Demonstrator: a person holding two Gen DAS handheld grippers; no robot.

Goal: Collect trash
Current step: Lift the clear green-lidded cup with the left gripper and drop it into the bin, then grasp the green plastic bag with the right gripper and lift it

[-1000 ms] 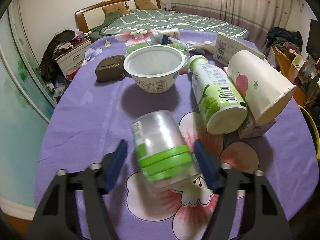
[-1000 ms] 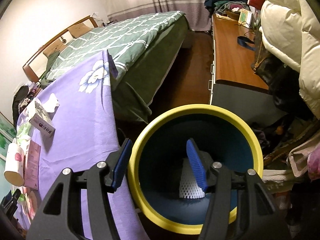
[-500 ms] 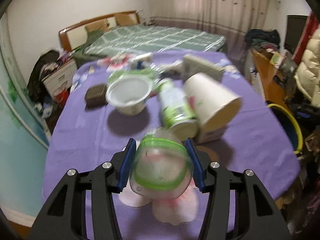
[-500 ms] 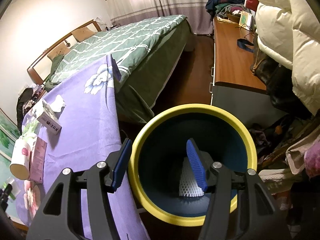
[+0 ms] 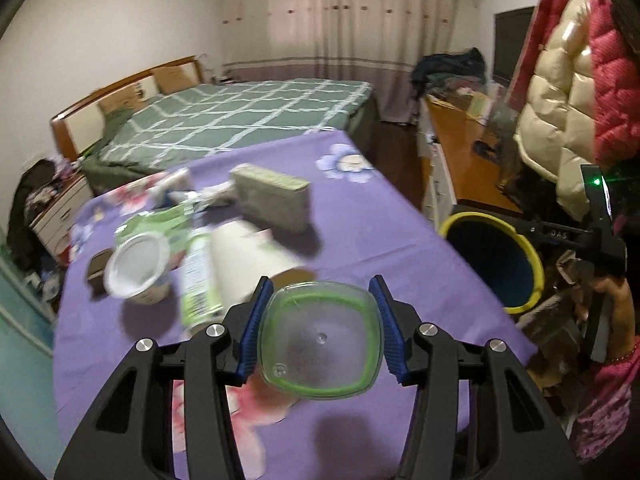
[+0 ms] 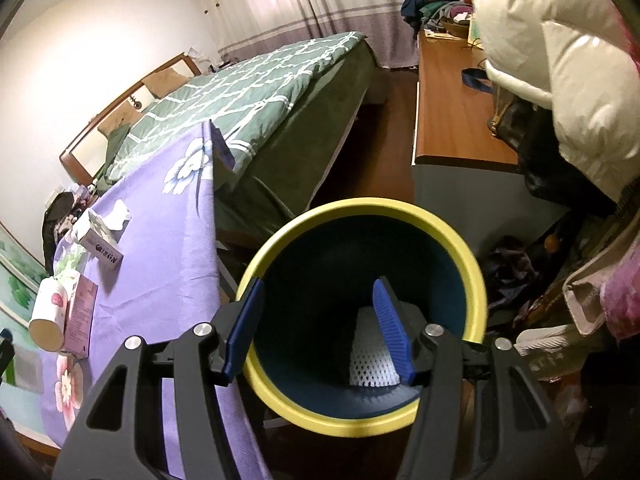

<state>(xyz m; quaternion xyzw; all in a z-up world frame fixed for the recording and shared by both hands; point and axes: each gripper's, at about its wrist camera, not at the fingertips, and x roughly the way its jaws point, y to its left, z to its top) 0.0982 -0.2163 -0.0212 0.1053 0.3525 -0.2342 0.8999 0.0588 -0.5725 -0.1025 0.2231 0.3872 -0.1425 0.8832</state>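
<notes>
My left gripper (image 5: 320,326) is shut on a clear plastic jar with a green lid (image 5: 320,338) and holds it above the purple flowered table (image 5: 360,236). More trash lies on the table: a white bowl (image 5: 138,266), a green bottle (image 5: 198,280), a paper cup (image 5: 250,258) and a grey box (image 5: 272,200). My right gripper (image 6: 318,328) grips the near rim of the yellow-rimmed dark blue bin (image 6: 472,272), one finger outside and one inside. White foam netting (image 6: 370,354) lies in the bin. The bin (image 5: 500,260) stands off the table's right edge.
A green checked bed (image 5: 240,120) is behind the table. A wooden desk (image 6: 452,120) and hanging puffy coats (image 6: 560,60) stand to the right of the bin. A small dark box (image 5: 96,270) sits at the table's left.
My left gripper closed on the green-lidded jar, lifted it off the table and swung right toward the bin. My right gripper kept its hold on the bin rim.
</notes>
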